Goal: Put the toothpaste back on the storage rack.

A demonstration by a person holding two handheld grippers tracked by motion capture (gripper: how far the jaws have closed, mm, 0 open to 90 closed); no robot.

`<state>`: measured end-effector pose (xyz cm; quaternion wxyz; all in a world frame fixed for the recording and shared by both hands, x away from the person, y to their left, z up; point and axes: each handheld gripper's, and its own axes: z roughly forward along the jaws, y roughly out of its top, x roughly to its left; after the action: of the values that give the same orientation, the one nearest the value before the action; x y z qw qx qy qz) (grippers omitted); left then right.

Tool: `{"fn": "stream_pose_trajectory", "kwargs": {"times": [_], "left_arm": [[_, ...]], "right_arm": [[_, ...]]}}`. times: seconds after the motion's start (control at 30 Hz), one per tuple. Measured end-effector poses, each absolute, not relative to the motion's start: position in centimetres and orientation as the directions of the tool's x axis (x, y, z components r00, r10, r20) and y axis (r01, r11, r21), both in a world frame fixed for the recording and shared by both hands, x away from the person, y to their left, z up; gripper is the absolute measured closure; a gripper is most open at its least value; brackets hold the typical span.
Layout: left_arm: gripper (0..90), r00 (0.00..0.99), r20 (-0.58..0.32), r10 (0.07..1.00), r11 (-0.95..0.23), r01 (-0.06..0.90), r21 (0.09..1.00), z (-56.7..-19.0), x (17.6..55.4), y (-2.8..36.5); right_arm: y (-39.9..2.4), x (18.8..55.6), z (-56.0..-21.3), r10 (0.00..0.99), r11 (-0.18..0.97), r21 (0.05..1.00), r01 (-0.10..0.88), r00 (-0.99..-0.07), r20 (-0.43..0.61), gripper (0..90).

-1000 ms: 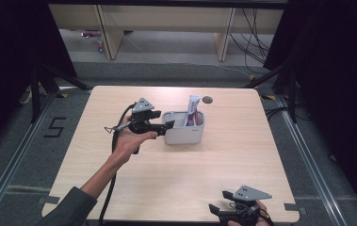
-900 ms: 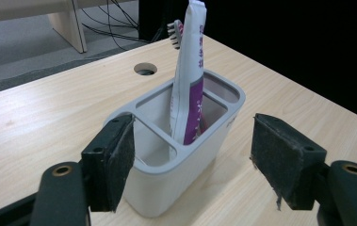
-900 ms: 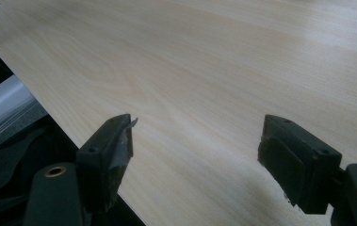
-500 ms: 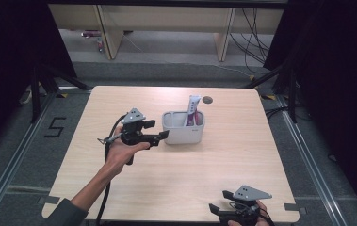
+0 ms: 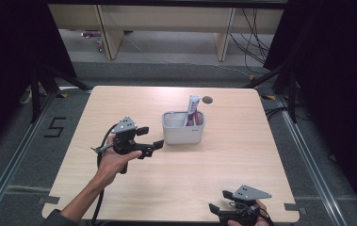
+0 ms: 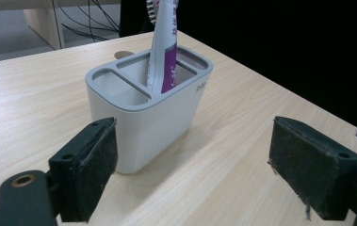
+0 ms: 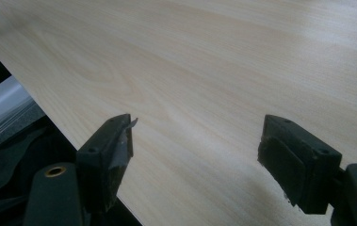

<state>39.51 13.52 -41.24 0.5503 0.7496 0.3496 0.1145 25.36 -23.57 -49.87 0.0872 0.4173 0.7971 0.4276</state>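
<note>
A: Where's the holder?
B: The grey holder (image 5: 183, 127) stands near the middle of the table (image 5: 242, 155), with a tube (image 5: 192, 109) upright in one compartment

A: And the left gripper (image 5: 149, 137)?
B: Just beside the holder, jaws spread wide, having just been opening, nothing between them

A: The right gripper (image 5: 216, 210)?
B: At the table's near edge, jaws spread, holding nothing
</note>
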Motion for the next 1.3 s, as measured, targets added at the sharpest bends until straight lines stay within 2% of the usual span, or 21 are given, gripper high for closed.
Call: {"fn": "stream_pose_trajectory", "kwargs": {"times": [0.27,0.37,0.53,0.9,1.07,1.3], "left_arm": [[14.9,0.747,-0.198,0.634,-0.156,0.375,0.914,-41.6,37.9,14.3],[14.9,0.752,-0.194,0.629,-0.163,0.371,0.914,-41.9,37.3,14.5],[15.0,0.766,-0.172,0.619,-0.173,0.346,0.922,-42.1,36.5,14.8],[15.0,0.771,-0.166,0.615,-0.208,0.362,0.909,-43.7,35.0,15.7],[15.0,0.772,-0.171,0.612,-0.206,0.364,0.908,-44.4,34.7,16.1],[15.0,0.782,-0.153,0.604,-0.233,0.357,0.905,-44.7,33.9,16.4]], "right_arm": [[-23.7,25.5,-49.9,0.739,0.298,0.758,0.58,-0.643,0.202,26.8],[-23.5,25.3,-49.8,0.752,0.262,0.744,0.615,-0.613,0.242,26.8],[-23.5,25.4,-49.9,0.744,0.273,0.75,0.603,-0.626,0.233,26.8],[-23.5,25.3,-49.8,0.745,0.272,0.742,0.613,-0.622,0.24,26.8],[-23.8,25.4,-49.9,0.745,0.295,0.761,0.578,-0.638,0.196,26.8],[-23.8,25.4,-49.8,0.742,0.297,0.764,0.573,-0.642,0.194,26.7]]}}
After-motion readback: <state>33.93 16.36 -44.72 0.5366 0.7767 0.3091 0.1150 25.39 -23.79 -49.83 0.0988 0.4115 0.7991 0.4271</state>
